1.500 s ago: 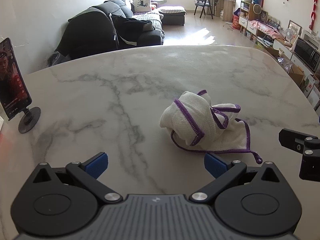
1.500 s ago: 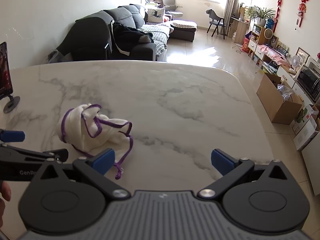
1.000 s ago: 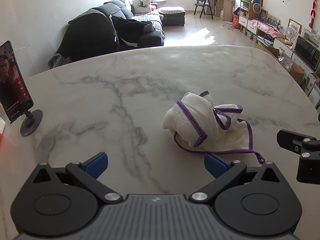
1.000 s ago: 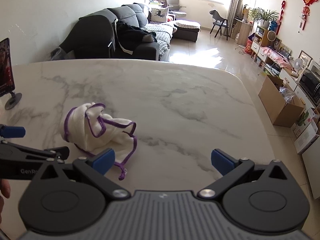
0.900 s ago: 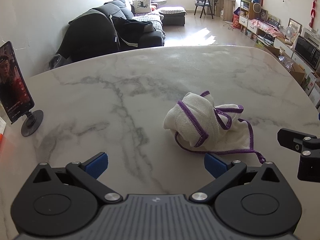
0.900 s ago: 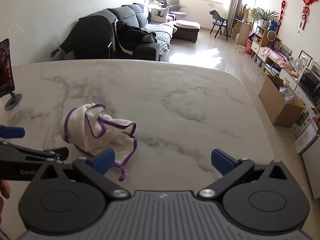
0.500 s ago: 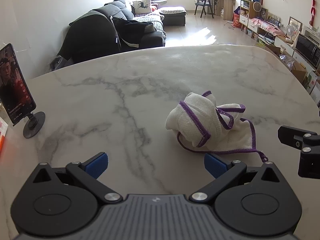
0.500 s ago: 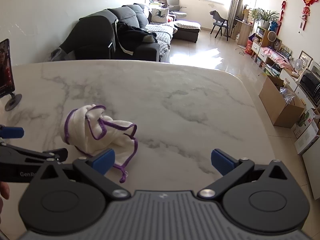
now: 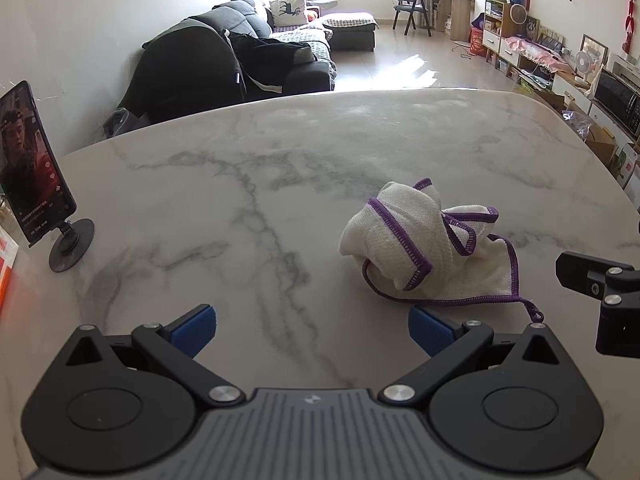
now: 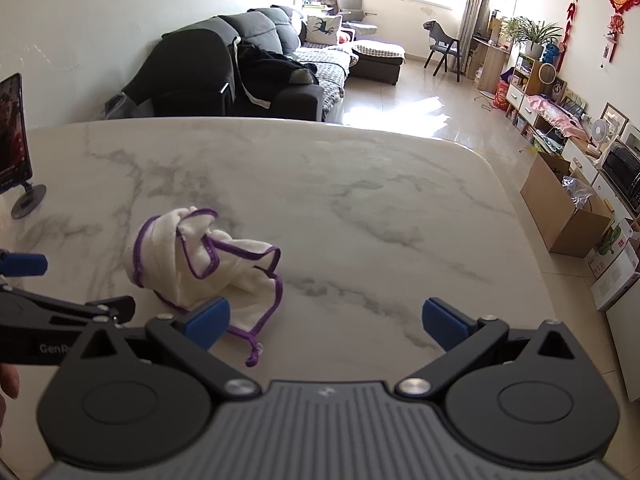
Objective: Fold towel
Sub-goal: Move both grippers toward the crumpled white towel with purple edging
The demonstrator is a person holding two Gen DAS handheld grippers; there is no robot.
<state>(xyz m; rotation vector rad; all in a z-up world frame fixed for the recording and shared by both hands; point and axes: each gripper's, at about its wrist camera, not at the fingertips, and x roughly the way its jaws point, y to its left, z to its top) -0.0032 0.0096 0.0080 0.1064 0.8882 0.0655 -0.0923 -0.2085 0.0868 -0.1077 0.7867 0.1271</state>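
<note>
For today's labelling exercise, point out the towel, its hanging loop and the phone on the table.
towel (image 9: pixel 404 236), left wrist view, on the bunched white cloth.
hanging loop (image 10: pixel 253 354), right wrist view, on the purple cord.
phone (image 9: pixel 30 160), left wrist view, on its lit screen.

- I see a marble table (image 9: pixel 224 184), white with grey veins.
- A phone (image 9: pixel 34 164) stands tilted on a round stand (image 9: pixel 72 244) at the table's left edge; its screen is lit.
- An orange item (image 9: pixel 6 268) sits at the far left edge; I cannot identify it.
- A dark sofa (image 10: pixel 256 68) stands beyond the table, with dark clothing draped over it.
- A chair (image 10: pixel 444 46) stands near the window.
- A cardboard box (image 10: pixel 564 204) sits on the floor beside the table's right side.
- A microwave (image 9: pixel 618 98) sits on the right-hand shelving.
</note>
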